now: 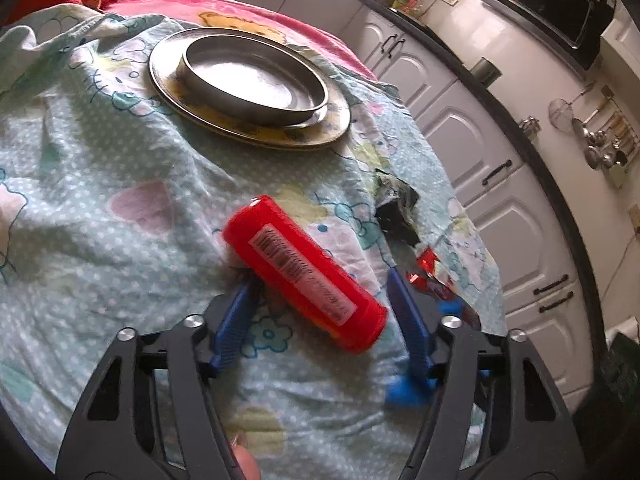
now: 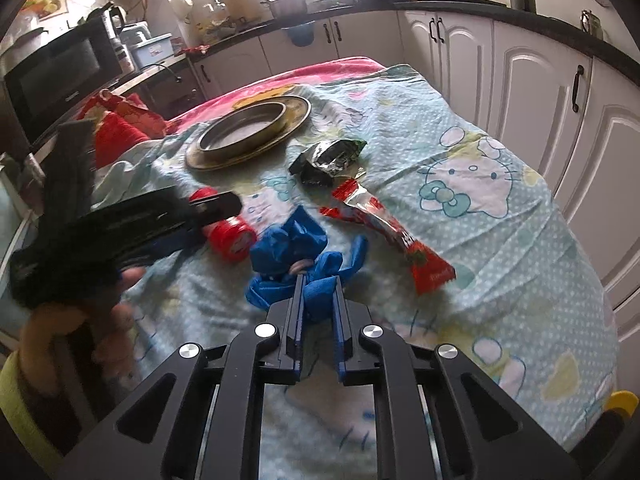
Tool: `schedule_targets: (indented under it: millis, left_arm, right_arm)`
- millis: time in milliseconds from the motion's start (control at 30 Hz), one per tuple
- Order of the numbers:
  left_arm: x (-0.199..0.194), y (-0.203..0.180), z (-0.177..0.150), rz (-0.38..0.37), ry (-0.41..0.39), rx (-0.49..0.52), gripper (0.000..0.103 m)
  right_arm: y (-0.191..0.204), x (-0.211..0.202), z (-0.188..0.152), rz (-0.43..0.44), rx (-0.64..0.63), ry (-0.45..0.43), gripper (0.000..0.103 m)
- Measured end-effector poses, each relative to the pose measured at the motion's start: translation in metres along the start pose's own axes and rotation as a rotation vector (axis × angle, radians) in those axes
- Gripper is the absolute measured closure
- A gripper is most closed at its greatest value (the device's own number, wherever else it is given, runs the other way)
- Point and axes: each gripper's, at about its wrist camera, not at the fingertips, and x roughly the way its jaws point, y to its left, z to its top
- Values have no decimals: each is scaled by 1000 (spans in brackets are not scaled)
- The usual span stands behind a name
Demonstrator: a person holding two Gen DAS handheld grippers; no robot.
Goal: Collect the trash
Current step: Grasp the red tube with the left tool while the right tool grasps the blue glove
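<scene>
Right gripper [image 2: 318,280] nearest, tilted down at the cloth, jaws nearly together and pinching crumpled blue glove [image 2: 292,252]. Left gripper [image 1: 320,280] straddling red cylindrical container [image 1: 304,270] lying on its side, long axis running near-right to far-left, barcode label up; jaws apart, right finger [image 1: 404,304] clear of it, left-pad contact not discernible. Just right of glove, red snack wrapper [image 2: 394,236] flat, long axis near-right to far-left. Beyond, crumpled black foil wrapper [image 2: 326,160]. Farthest, steel bowl [image 1: 256,80] on steel plate [image 1: 332,128], on patterned tablecloth [image 2: 460,220].
</scene>
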Motion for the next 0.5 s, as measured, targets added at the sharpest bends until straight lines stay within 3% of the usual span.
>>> schedule_targets:
  millis: [133,333,500]
  left_arm:
    - [4,1,1,15,-5,-2,61]
    - [-2,-1,-5,-24,2,24,73]
    - [-14,-15,-17,-44,1,98,78]
  right_arm:
    - [3,-16,-8,2,-13,-12,92]
    - [3,-38,-13,-9,-14,-40,92]
    - [1,-54,-17,-12,-19,-63,92]
